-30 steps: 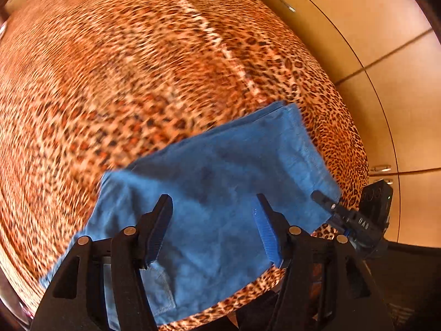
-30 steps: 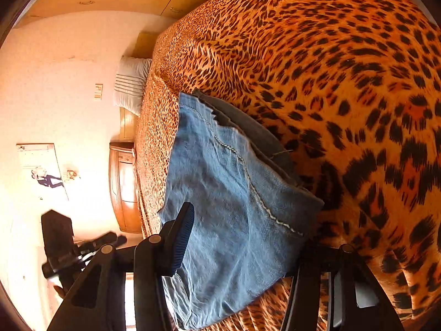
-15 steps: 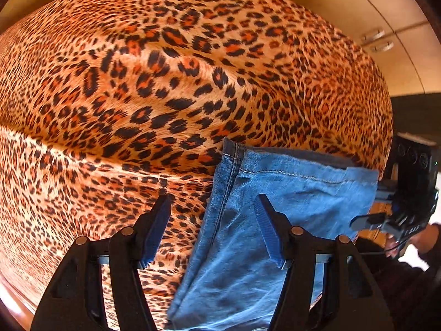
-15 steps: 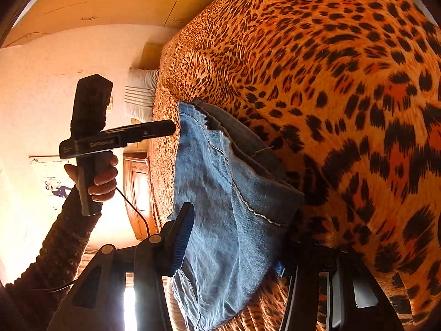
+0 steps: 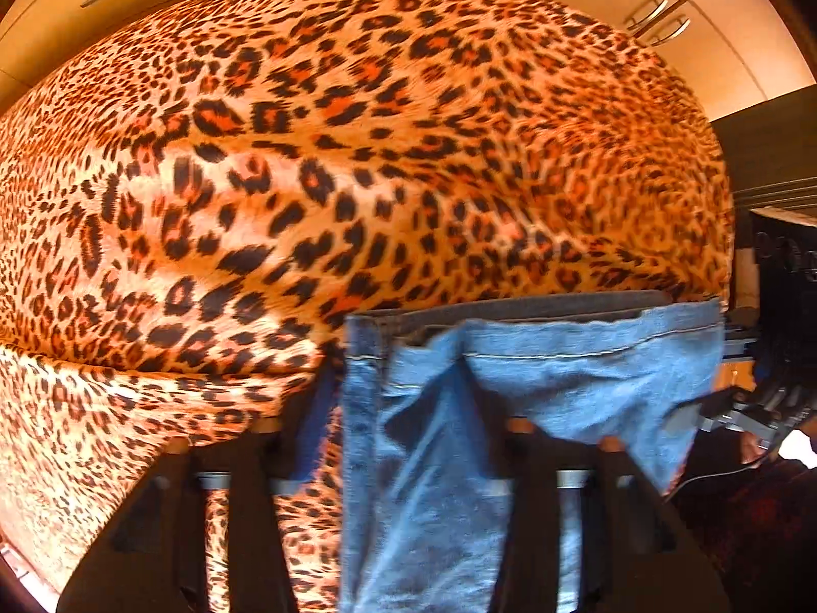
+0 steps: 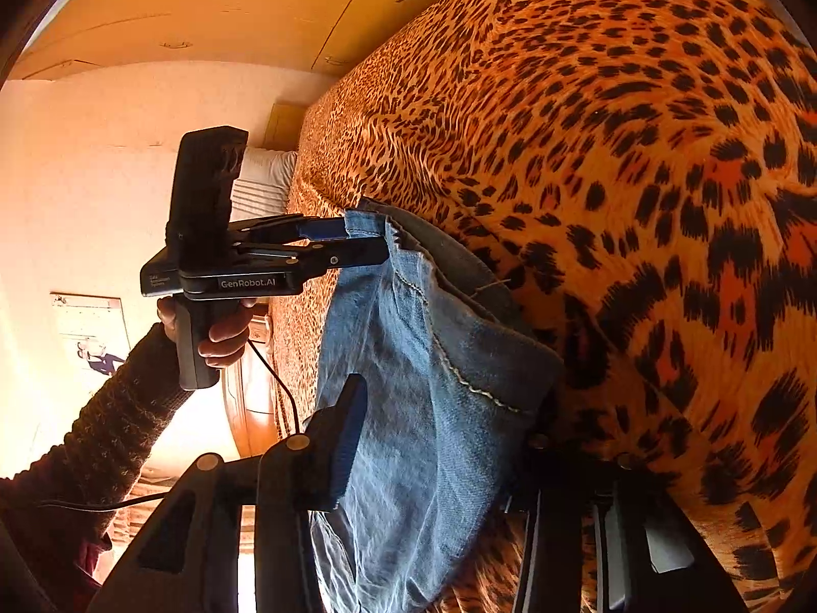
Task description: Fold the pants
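- The pants (image 6: 408,357), blue denim jeans, lie on the leopard-print bedspread (image 6: 638,153) near its edge, already doubled into stacked layers; hem edges show one over another at the far end; judging by that, at least one fold is done and a further fold or a smoothing is left
- The left gripper (image 6: 365,240) has its jaws closing on the far corner of the hem; its own view shows cloth puckered between the fingers, so the pads appear to pinch denim
- The right gripper (image 6: 449,439) sits at the near corner with jaws closing and denim between them; one blue pad (image 6: 347,439) stands clear of the cloth, the other finger is hidden beneath it
- The denim is thick, faded, with pale stitching and a frayed edge; it creases softly; the bedspread looks smooth and slightly plush, with low ridges
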A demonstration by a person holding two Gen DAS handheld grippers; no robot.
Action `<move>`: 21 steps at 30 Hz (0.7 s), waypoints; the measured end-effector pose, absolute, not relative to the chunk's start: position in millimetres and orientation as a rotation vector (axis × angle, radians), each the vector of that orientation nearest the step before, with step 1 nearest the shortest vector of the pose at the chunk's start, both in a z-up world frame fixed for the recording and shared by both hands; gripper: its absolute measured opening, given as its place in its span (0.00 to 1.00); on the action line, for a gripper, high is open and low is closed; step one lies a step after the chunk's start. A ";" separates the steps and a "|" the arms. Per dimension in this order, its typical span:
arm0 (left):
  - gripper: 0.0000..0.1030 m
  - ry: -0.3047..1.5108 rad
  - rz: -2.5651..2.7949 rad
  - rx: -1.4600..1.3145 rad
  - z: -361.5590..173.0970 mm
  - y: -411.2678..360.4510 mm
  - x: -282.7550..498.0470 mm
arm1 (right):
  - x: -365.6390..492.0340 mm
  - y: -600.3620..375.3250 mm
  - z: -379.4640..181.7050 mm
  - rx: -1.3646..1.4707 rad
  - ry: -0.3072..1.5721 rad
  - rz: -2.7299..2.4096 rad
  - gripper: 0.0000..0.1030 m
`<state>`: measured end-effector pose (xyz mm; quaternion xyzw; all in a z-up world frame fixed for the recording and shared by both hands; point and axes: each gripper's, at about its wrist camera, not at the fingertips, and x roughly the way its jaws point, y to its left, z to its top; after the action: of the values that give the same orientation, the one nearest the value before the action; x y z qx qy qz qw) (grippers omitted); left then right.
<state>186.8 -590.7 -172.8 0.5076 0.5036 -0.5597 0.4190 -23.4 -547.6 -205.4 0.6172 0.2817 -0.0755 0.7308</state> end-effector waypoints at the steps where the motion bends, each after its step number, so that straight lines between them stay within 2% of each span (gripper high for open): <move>1: 0.09 1.285 -1.401 1.257 -172.3 -592.3 182.3 | -24.3 -547.0 -205.8 1.363 0.621 -0.174 0.30; 2: 0.09 1.282 -1.386 1.249 -172.1 -592.2 178.5 | -24.5 -547.5 -206.9 1.365 0.624 -0.191 0.27; 4: 0.07 1.254 -1.381 1.235 -168.2 -587.2 171.7 | -25.8 -548.8 -212.8 1.379 0.631 -0.227 0.10; 9: 0.07 1.263 -1.389 1.083 -135.6 -563.6 173.9 | -23.1 -543.6 -199.2 1.342 0.615 -0.201 0.07; 16: 0.07 1.235 -1.367 0.929 -77.6 -521.6 182.9 | -0.8 -523.6 -148.9 1.159 0.641 -0.125 0.06; 21: 0.07 1.228 -1.312 0.834 -50.3 -477.3 219.3 | 25.0 -488.8 -107.3 0.975 0.701 -0.045 0.06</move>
<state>219.3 -477.3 -50.3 0.3521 0.5184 -0.5540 0.5481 25.0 -488.8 -107.3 0.4586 0.3296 -0.0210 0.8250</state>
